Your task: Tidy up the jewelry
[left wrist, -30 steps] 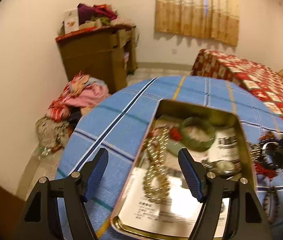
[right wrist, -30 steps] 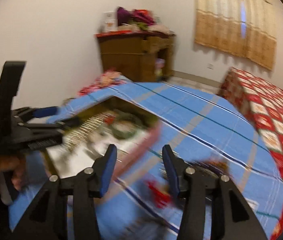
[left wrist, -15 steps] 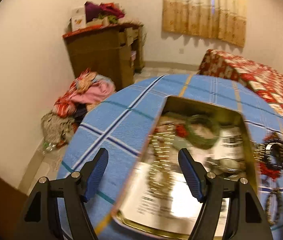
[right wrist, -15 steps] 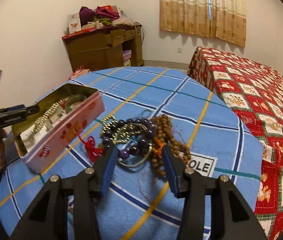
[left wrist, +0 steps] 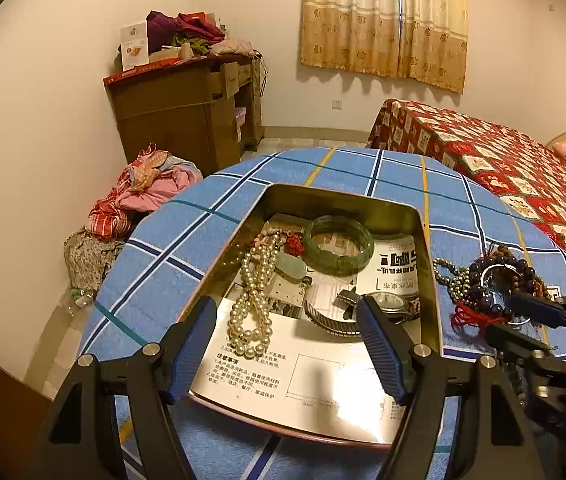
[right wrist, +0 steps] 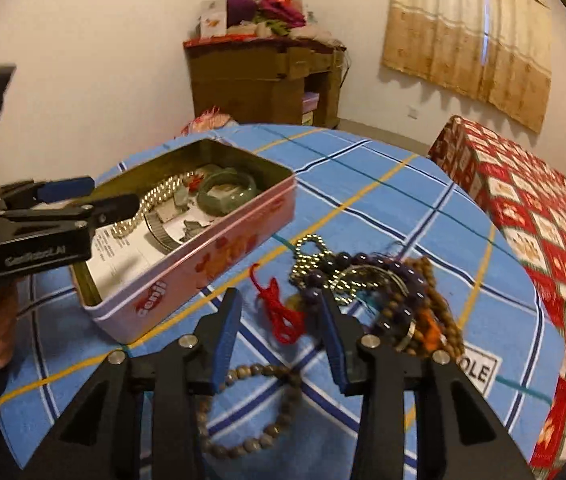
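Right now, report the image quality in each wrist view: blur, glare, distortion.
Left wrist view: sharp, warm yellowish light; glare on the white paper lining the tin; fisheye bends the table edge, corners black. Right wrist view: softer, motion smear on the bead pile and bedspread; the right gripper, closing, stays crisp.

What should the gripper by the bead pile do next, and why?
Probably keep closing the right gripper on the red cord. Its jaws are closing with the cord between them, not yet pinched. The cord sits on the tablecloth beside the pink tin, where a jade bangle and pearl necklace already lie.
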`<state>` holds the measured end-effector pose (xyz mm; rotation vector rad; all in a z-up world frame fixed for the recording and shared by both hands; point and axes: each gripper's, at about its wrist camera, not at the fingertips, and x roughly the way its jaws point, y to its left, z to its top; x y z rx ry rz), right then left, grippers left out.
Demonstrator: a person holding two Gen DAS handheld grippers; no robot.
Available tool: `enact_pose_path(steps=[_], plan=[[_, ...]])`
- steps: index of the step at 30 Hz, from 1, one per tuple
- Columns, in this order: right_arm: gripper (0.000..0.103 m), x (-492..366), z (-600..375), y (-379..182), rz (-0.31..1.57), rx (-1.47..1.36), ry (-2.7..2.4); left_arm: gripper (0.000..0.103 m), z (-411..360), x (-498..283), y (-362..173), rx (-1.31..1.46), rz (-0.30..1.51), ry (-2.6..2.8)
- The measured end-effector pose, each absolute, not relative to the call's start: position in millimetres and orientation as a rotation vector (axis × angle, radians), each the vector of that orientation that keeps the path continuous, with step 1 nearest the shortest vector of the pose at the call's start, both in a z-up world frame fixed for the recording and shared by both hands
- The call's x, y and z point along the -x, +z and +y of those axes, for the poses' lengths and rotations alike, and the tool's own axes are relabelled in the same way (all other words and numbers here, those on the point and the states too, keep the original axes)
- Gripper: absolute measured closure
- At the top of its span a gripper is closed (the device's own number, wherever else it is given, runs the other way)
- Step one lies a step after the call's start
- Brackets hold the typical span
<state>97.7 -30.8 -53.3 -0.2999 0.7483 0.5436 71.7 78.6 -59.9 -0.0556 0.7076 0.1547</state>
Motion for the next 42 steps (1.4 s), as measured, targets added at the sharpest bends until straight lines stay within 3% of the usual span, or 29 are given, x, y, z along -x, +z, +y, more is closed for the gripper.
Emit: enact_pose_path(steps=[3, 5, 13, 27, 29, 31, 33, 39, 41, 42], plan=[[0.073, -103, -21, -63, 0.785, 0.363, 0.522, 0.031, 79, -72, -63, 0.062, 0.713, 0.158], [0.093, -105, -18, -67, 0.804, 0.397, 0.506, 0.031, 80, -74, -64, 0.063, 0.72, 0.168], [0.096, -76, -49, -42, 0.711, 0.334, 0.48, 0.031, 69, -60, -55, 0.062, 0.696, 0.13], [0.096, -45, -120, -39, 0.704, 0.242, 0.391, 0.031, -38, -34, -49, -0.174, 0.661, -0.061], [0.096, -44, -126, -40, 0.706, 0.228, 0.391, 0.034, -50, -37, -56, -0.208, 0.687, -0.085], [0.096, -44, -131, -40, 0.704, 0.215, 0.396, 0.047, -58, -41, -64, -0.228, 0.724, -0.099], [0.096, -45, -132, -40, 0.701, 0.203, 0.402, 0.053, -61, -47, -74, -0.234, 0.771, -0.117], [0.096, -43, -136, -42, 0.696, 0.182, 0.42, 0.053, -71, -51, -92, -0.245, 0.851, -0.153], [0.096, -41, -134, -42, 0.692, 0.183, 0.425, 0.065, -70, -53, -96, -0.229, 0.877, -0.175], [0.096, -40, -133, -41, 0.689, 0.183, 0.429, 0.088, -69, -53, -96, -0.221, 0.879, -0.177]])
